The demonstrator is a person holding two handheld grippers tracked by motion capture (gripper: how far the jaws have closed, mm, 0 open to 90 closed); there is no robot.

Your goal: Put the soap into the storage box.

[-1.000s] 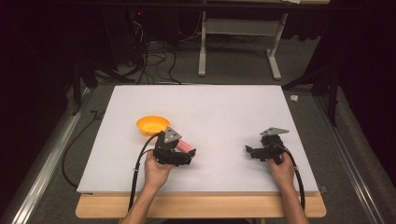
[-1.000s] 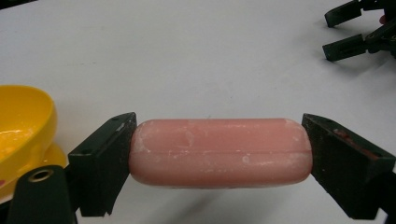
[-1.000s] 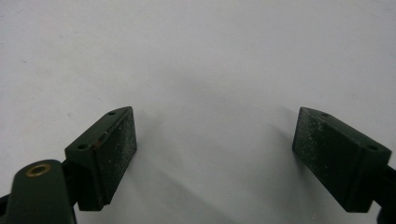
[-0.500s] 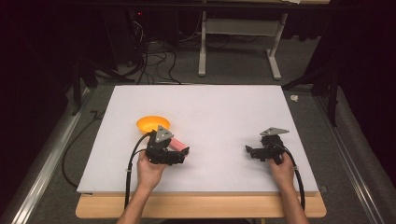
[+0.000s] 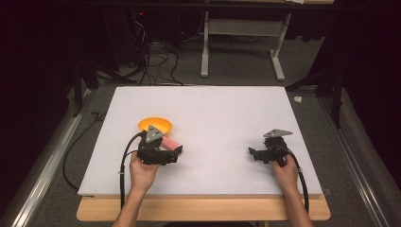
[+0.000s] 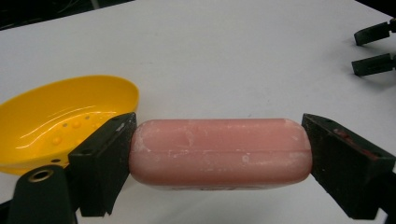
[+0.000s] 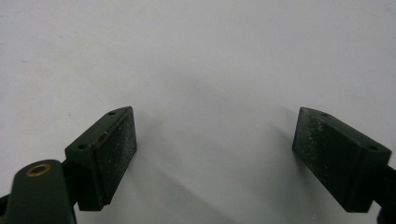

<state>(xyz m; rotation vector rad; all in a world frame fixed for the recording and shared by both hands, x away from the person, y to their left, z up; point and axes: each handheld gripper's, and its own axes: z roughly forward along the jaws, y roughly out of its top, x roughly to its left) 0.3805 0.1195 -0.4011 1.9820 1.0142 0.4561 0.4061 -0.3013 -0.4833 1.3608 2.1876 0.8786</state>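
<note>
A white worktop (image 5: 213,109) fills the scene, with dark floor and trailing cables behind it. At its left sits a yellow soap dish (image 5: 154,125), empty. Just beside it, the left gripper (image 5: 176,151) clamps a pink soap bar (image 6: 219,151) lengthwise between its jaws; since half a second ago the hand has drawn slightly back toward the person, the bar staying held near the dish. Far right, the right gripper (image 5: 252,152) rests unmoved on the worktop, jaws spread apart around nothing.

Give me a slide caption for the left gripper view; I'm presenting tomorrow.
Left gripper clamps a pink soap bar endwise, beside a yellow dish.
</note>
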